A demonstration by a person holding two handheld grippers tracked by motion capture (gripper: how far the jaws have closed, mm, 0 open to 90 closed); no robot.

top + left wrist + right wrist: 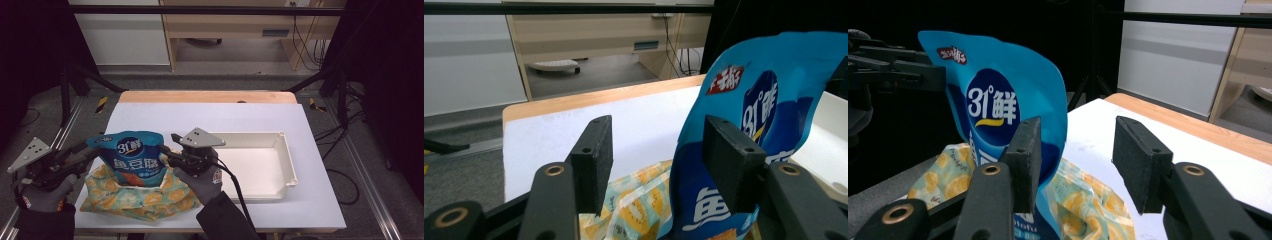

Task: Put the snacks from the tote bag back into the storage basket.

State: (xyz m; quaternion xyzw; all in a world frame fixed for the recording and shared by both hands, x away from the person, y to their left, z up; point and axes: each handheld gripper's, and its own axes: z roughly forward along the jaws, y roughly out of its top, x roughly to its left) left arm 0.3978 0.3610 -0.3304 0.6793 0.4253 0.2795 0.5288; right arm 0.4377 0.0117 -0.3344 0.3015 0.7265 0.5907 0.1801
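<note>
Together we flank a blue snack pouch (pixel 134 156) standing upright in a yellow-flowered cloth bag (pixel 135 199) on the white table (pixel 210 117). Our left gripper (pixel 659 150) and right gripper (pixel 1075 160) stand partly open, jaws beside the pouch's edges, clamping nothing. A white tray (pixel 280 165) lies to the right.

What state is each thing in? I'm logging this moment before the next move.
blue snack pouch: upright in the fabric bag, sealed top sticking out.
fruit-print fabric bag: slumped on the table, mouth open around the pouch.
white tray: empty.
left gripper: open, pressing nothing.
right gripper: open, one jaw beside the pouch.
</note>
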